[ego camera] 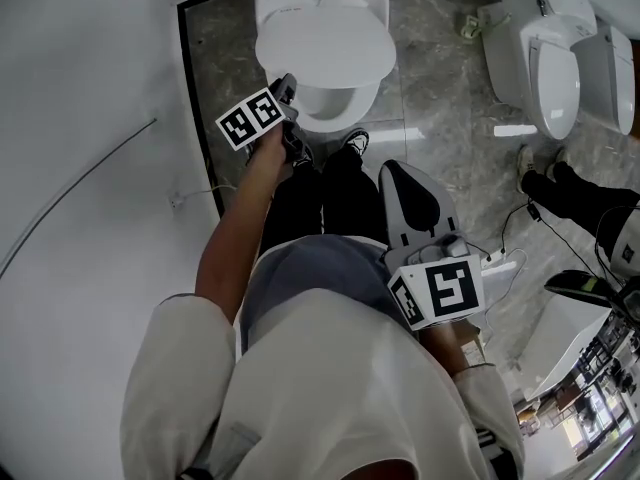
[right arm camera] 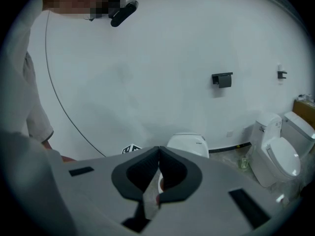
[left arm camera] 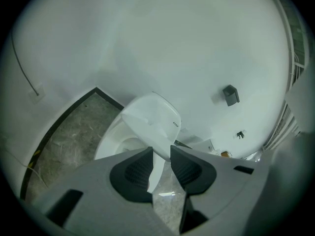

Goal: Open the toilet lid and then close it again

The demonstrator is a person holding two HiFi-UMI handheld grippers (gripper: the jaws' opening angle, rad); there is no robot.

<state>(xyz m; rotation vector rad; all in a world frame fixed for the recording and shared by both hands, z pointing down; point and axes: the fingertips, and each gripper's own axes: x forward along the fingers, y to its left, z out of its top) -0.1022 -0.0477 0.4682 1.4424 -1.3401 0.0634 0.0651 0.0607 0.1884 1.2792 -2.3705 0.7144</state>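
White toilet lid (ego camera: 325, 48) stands part-raised and tilted over the bowl (ego camera: 335, 108), against the white wall (ego camera: 90, 88) at the top of the head view. In the left gripper view the lid (left arm camera: 150, 119) slopes down toward the camera, and its front edge runs in between the jaws.

Your left gripper (ego camera: 287, 88) is at the lid's front-left edge. Its jaws stand a little apart and are clamped on that edge (left arm camera: 161, 154). Your left forearm (ego camera: 235, 238) is stretched forward and nearly straight, bare below a pale short sleeve, and the gripper points downward at the lid.

Your right gripper (ego camera: 400, 173) is held close to your body beside your right thigh, well apart from the toilet, arm bent. Its pads meet at the tips with nothing between them (right arm camera: 158, 154).

You stand facing the bowl on grey marbled floor tiles (ego camera: 440, 78), your shoes just in front of it. Two more toilets (ego camera: 545, 68) sit to the right.
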